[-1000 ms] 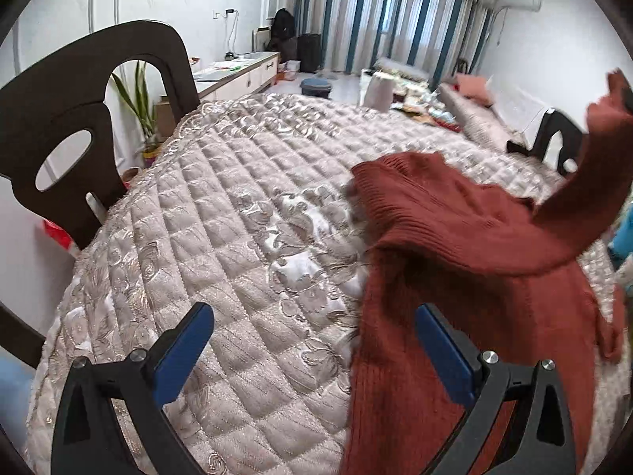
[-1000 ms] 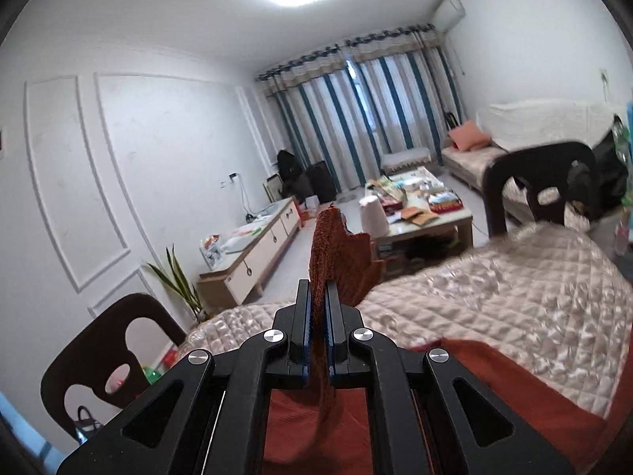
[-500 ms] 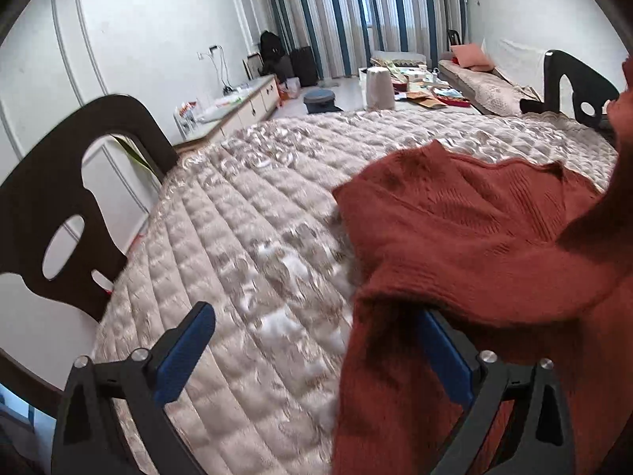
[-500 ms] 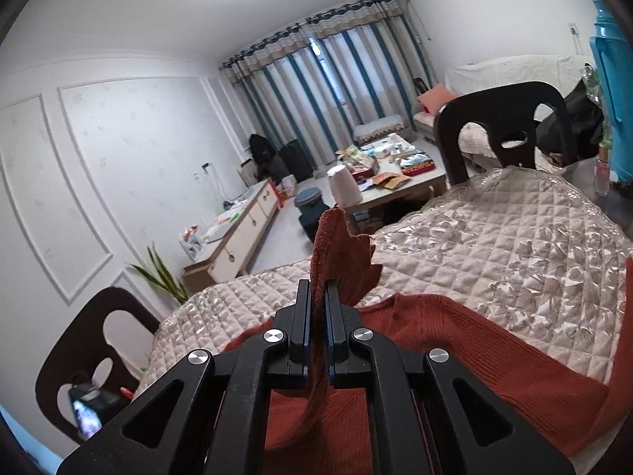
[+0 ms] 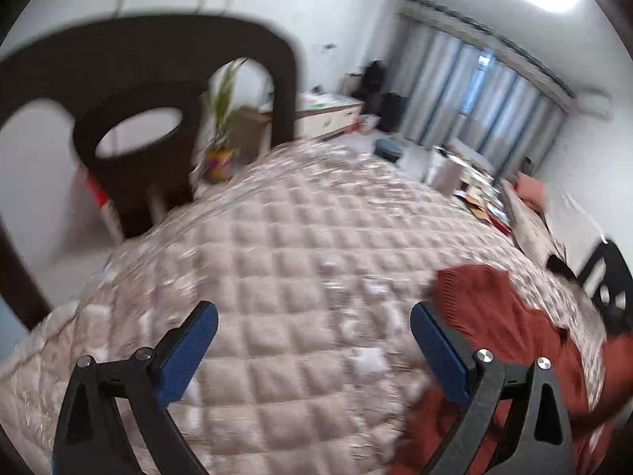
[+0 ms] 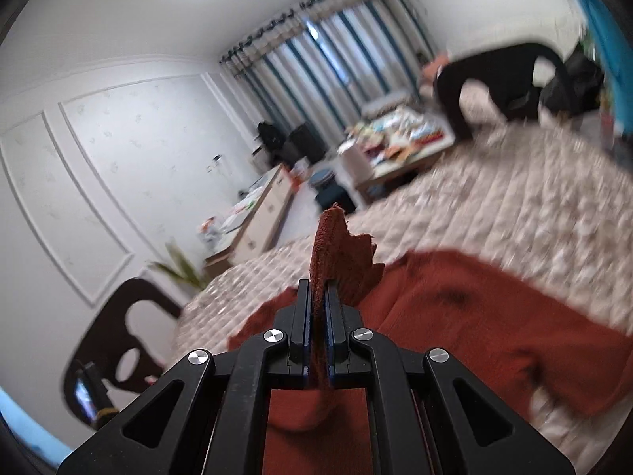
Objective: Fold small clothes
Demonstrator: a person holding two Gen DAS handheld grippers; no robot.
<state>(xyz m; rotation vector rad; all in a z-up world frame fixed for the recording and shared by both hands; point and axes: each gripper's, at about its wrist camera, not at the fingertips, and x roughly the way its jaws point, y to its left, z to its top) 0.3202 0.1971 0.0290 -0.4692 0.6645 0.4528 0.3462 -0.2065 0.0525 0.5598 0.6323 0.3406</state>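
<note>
early in the fold, it seems: right tongs (image 6: 315, 316) pinch the rust sweater's (image 6: 474, 316) edge, left tongs (image 5: 312, 336) gape empty over the quilted bench (image 5: 296, 257).

A home living room. A table under a quilted beige cover (image 5: 300, 261) occupies the near ground, with dark wooden chairs (image 5: 158, 91) at its edges. Beyond stand striped blue-and-grey curtains (image 6: 336, 55), a low cabinet (image 6: 265, 213) with a potted plant (image 5: 221, 126) along the left wall, and a cluttered coffee table (image 6: 399, 150).
</note>
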